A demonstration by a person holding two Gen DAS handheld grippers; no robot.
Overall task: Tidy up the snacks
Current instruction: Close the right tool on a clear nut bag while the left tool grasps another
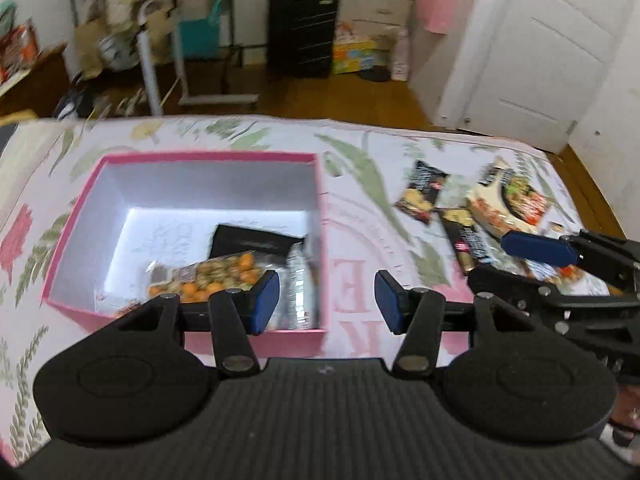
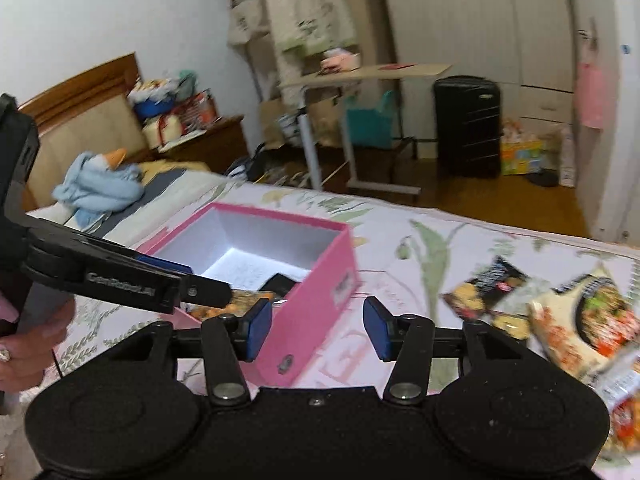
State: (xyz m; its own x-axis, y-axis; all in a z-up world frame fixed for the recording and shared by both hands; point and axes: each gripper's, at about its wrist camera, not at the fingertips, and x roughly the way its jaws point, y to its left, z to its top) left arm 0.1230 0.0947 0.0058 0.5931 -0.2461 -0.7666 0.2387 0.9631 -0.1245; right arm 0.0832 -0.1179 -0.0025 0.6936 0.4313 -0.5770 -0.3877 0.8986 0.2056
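A pink box (image 1: pixel 208 156) with a white inside stands open on the floral bedspread. It holds an orange-and-green snack packet (image 1: pixel 216 276), a black packet (image 1: pixel 248 240) and a silvery packet (image 1: pixel 300 280). My left gripper (image 1: pixel 326 300) hangs over the box's near right corner, open with nothing between its pads. To the right lie two black snack packets (image 1: pixel 420 196) and a cream noodle packet (image 1: pixel 508 204). My right gripper (image 2: pixel 318 328) is open and empty, just right of the pink box (image 2: pixel 312 308), with the noodle packet (image 2: pixel 588 316) further right.
A blue cloth (image 2: pixel 96 188) lies at the bed's head. Beyond the bed stand a rolling side table (image 2: pixel 360 76), a black suitcase (image 1: pixel 302 28) and a white door (image 1: pixel 540 60). A person's hand (image 2: pixel 24 344) holds the left tool.
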